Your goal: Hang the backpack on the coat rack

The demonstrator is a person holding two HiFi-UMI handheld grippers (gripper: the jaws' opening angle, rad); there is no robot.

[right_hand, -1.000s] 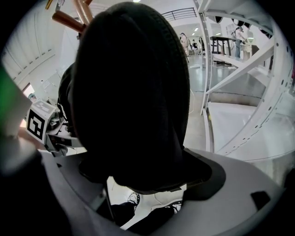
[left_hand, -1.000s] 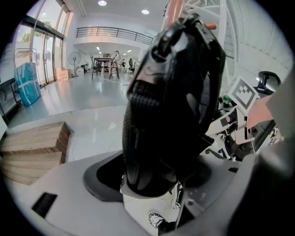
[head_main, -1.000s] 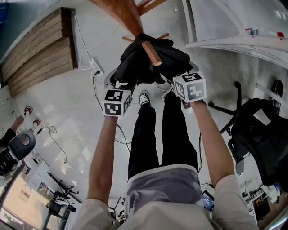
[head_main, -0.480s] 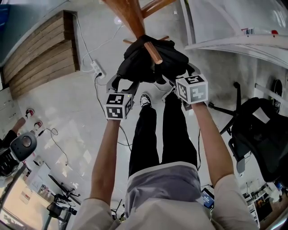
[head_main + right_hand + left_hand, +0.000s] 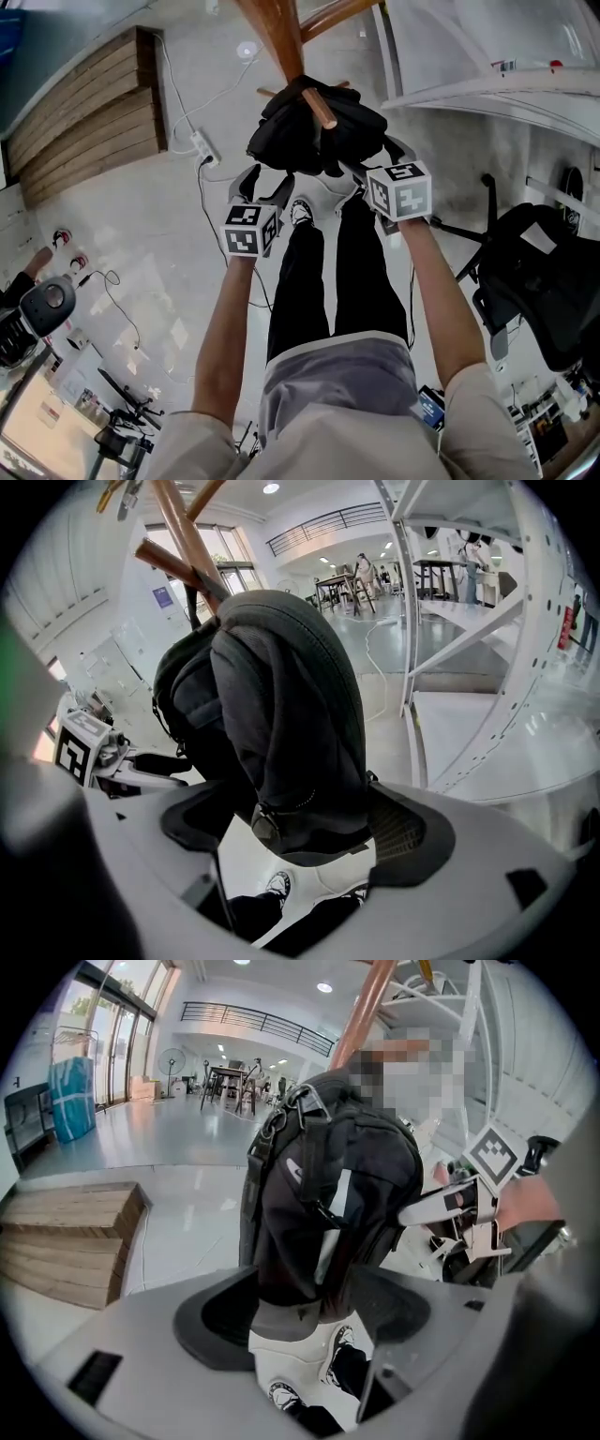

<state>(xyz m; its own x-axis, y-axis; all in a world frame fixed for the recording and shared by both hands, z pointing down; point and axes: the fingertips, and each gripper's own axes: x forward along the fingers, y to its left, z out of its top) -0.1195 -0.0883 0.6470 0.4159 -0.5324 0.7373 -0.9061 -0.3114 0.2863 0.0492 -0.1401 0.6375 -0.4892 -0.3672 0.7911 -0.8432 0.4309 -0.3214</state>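
Note:
A black backpack [image 5: 314,127] hangs by its top from a wooden peg [image 5: 320,109] of the coat rack, whose wooden pole [image 5: 277,33] rises behind it. In the head view my left gripper [image 5: 265,180] sits just below and left of the bag, open and holding nothing. The left gripper view shows the backpack [image 5: 328,1185] beyond the left gripper [image 5: 305,1302], its jaws spread wide. My right gripper [image 5: 372,159] is at the bag's lower right, open. Seen from the right gripper [image 5: 300,822], the backpack [image 5: 281,696] has its bottom edge lying between the spread jaws.
The person's legs and a patterned shoe [image 5: 300,208] are directly under the bag. A black office chair [image 5: 539,272] stands at the right, white shelving [image 5: 487,84] at upper right. A power strip [image 5: 200,142] with cables and wooden steps [image 5: 84,103] lie at the left.
My left gripper has drawn back from the backpack, toward the person, and now stands apart from it. The right gripper has barely shifted. The backpack stays on the peg.

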